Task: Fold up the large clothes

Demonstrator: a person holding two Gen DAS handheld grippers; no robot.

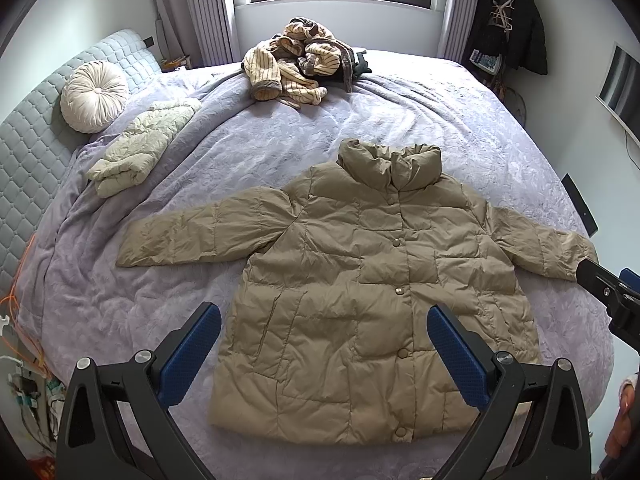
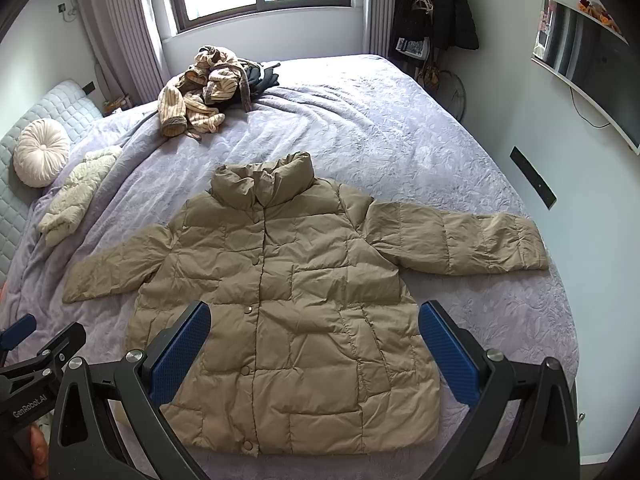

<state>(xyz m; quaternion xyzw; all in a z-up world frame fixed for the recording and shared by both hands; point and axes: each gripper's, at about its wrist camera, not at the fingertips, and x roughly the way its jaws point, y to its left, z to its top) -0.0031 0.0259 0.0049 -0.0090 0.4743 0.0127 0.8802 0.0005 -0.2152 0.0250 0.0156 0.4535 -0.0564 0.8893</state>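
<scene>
A tan puffer jacket [image 1: 360,280] lies flat and face up on the lilac bedspread [image 1: 460,120], buttoned, collar toward the window, both sleeves spread out sideways. My left gripper [image 1: 324,314] hovers open above the jacket's lower left part, its blue pads wide apart with nothing between them. In the right wrist view the same jacket [image 2: 288,300] fills the middle. My right gripper [image 2: 315,309] is open over its hem, holding nothing. The right gripper [image 1: 612,276] shows at the right sleeve cuff in the left view. The left gripper [image 2: 40,334] shows at the lower left in the right view.
A heap of striped clothes [image 1: 296,68] and dark garments sits at the far side of the bed. A folded cream quilted jacket [image 1: 140,148] and a round cushion [image 1: 94,96] lie by the padded headboard [image 1: 24,152]. Dark coats [image 2: 436,4] hang in the corner; a screen [image 2: 592,60] is on the right wall.
</scene>
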